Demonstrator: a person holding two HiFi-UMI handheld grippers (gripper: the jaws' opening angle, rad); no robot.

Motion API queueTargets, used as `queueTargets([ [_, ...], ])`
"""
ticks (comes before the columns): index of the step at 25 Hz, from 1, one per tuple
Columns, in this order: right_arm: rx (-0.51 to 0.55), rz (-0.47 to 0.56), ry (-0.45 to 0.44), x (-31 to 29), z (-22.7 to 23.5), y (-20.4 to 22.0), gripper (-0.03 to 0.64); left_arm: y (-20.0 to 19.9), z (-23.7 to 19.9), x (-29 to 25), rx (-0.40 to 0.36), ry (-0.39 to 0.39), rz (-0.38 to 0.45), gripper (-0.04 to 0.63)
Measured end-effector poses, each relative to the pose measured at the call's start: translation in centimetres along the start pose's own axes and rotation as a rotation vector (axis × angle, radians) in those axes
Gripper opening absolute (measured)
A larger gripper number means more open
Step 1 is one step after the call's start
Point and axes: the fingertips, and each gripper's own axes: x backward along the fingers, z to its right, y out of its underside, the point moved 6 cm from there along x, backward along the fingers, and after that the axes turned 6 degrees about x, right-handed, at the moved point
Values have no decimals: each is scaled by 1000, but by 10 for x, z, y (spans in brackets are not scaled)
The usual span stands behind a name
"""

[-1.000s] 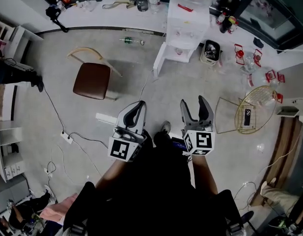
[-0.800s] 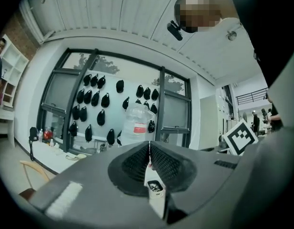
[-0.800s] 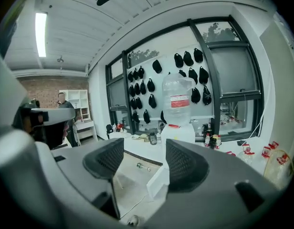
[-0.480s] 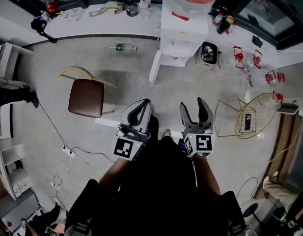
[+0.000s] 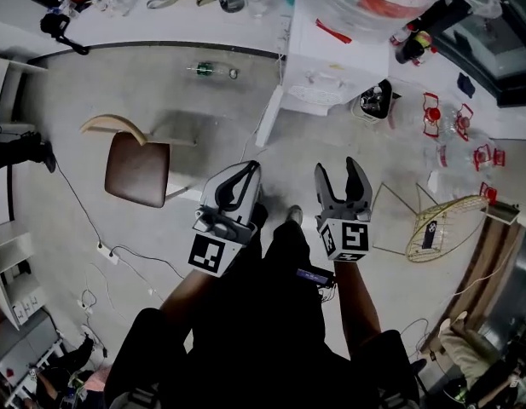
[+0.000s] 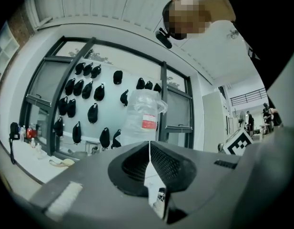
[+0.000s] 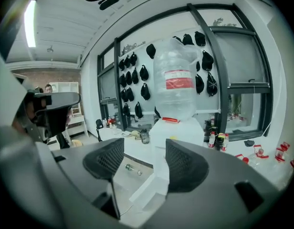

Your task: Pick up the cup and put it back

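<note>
I cannot make out a cup in any view. My left gripper [image 5: 242, 175] is held out over the floor in front of the person's legs, its jaws shut with nothing between them; in the left gripper view [image 6: 149, 149] the pads meet in a thin line. My right gripper [image 5: 341, 175] is level beside it, open and empty, and the right gripper view [image 7: 144, 162] shows bare floor between its pads. Both point toward the white water dispenser [image 5: 331, 62], which has a large clear bottle [image 7: 176, 80] on top.
A brown chair [image 5: 136, 167] stands left of the grippers. A plastic bottle [image 5: 213, 71] lies on the floor near the white ledge [image 5: 160, 25]. A gold wire table [image 5: 446, 224] stands at the right, with red items beyond it. Cables run across the floor [image 5: 109, 250].
The person has walked forward, so the dispenser and ledge are nearer and the chair has slid to the left. Both grippers keep their pose: left shut, right open.
</note>
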Motion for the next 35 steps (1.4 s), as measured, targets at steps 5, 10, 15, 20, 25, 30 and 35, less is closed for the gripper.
queueTargets([
  [5,5,-9,-24,-51,27,64,264,83,-13,-32,25,-41,-14,12],
  [10,27,-26,-29,-92,51,137,265,159,-29,-65,17,-46,5,12],
  [15,37,-25,-32,-138,66,209,265,236,-61,-101,8,-40,17,12],
  [20,41,9,-33,-187,71,285,268,321,-97,-130,25,-56,49,12],
  [25,49,78,-14,-227,72,364,267,404,-125,-140,-26,-34,113,12],
  [30,56,120,-13,-256,79,429,268,467,-137,-153,-71,-19,146,12],
  [35,47,131,-2,-278,85,461,268,485,-142,-160,-97,-22,175,12],
])
